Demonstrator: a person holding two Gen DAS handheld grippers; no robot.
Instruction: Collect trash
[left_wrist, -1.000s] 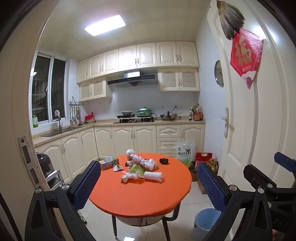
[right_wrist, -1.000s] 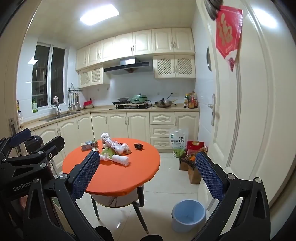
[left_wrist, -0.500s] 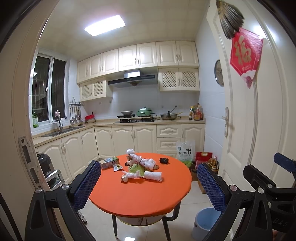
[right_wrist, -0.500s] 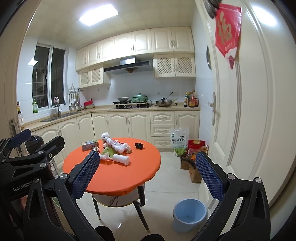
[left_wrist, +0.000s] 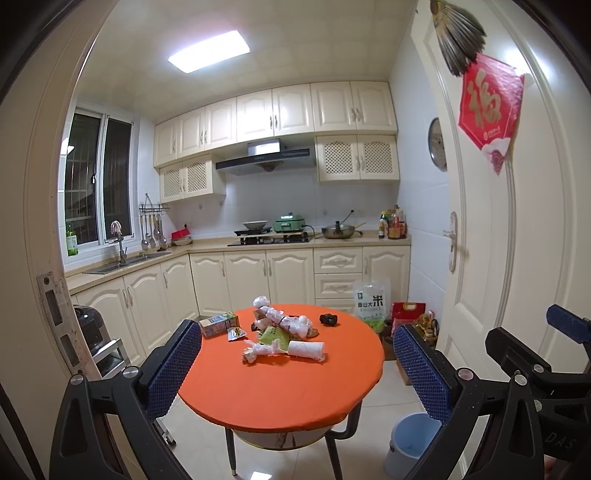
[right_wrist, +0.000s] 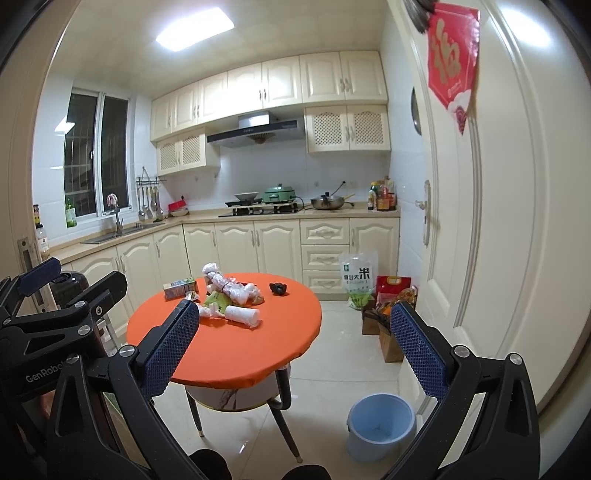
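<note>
A round orange table (left_wrist: 273, 387) (right_wrist: 236, 354) carries trash: crumpled white plastic wrappers (left_wrist: 284, 321) (right_wrist: 231, 286), a rolled white paper (left_wrist: 306, 350) (right_wrist: 242, 315), a green packet (left_wrist: 275, 336), a small carton (left_wrist: 218, 324) (right_wrist: 181, 288), a small foil wrapper (left_wrist: 236, 333) and a dark lump (left_wrist: 328, 319) (right_wrist: 279, 288). A light blue bin (left_wrist: 413, 443) (right_wrist: 380, 419) stands on the floor right of the table. My left gripper (left_wrist: 295, 373) and right gripper (right_wrist: 295, 347) are both open and empty, held well short of the table.
Cream kitchen cabinets (left_wrist: 258, 280) and a counter line the back and left walls. A white door (left_wrist: 491, 221) stands at the right. A rice bag (left_wrist: 371, 302) and boxes (right_wrist: 388, 317) sit on the floor by the door. The left gripper also shows in the right wrist view (right_wrist: 55, 306).
Both views have drifted very slightly; the right wrist view sits a little closer to the table. Both grippers stay open.
</note>
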